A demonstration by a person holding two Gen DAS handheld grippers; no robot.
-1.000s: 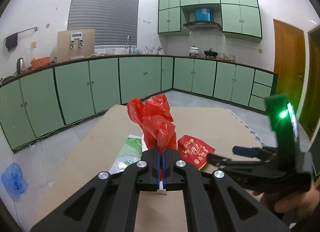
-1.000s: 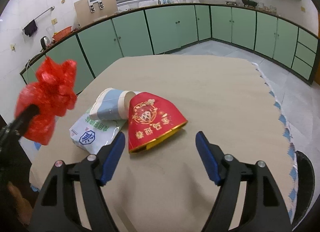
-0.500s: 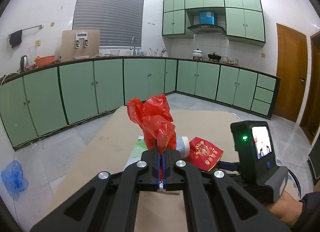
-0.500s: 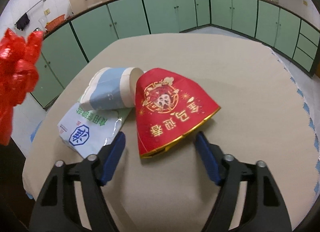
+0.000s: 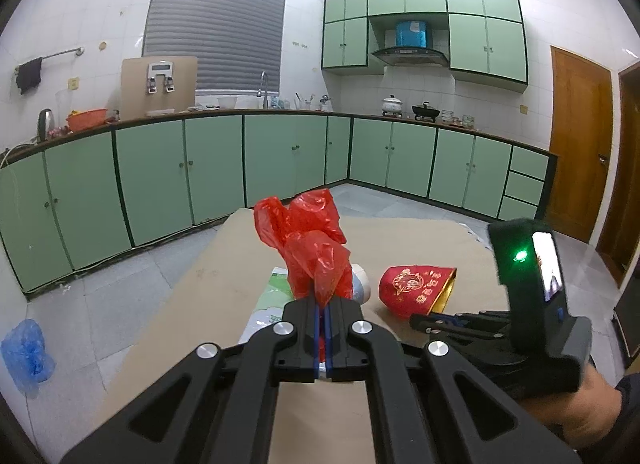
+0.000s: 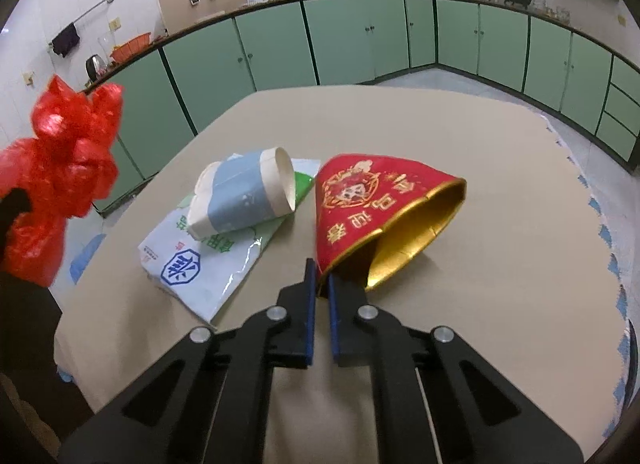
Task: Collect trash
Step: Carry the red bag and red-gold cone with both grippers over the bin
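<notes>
Around us we see green cabinets point(image 5: 216, 168), a grey window blind point(image 5: 214, 36), a range hood point(image 5: 410, 56), a wooden door point(image 5: 580, 140) and a blue bag point(image 5: 26, 356) on the floor.

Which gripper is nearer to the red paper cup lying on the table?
Right. The right gripper is shut on the rim of the red paper cup; the left gripper, off to its left, is raised, holding the red plastic bag.

Even, bright indoor light from overhead fills both fisheye views. Straight cabinet lines point(image 5: 160, 168) bow strongly toward dark, vignetted corners. Soft shadows sit under the red paper cup point(image 6: 384, 216); its gold lining glints. Focus is sharp throughout.
</notes>
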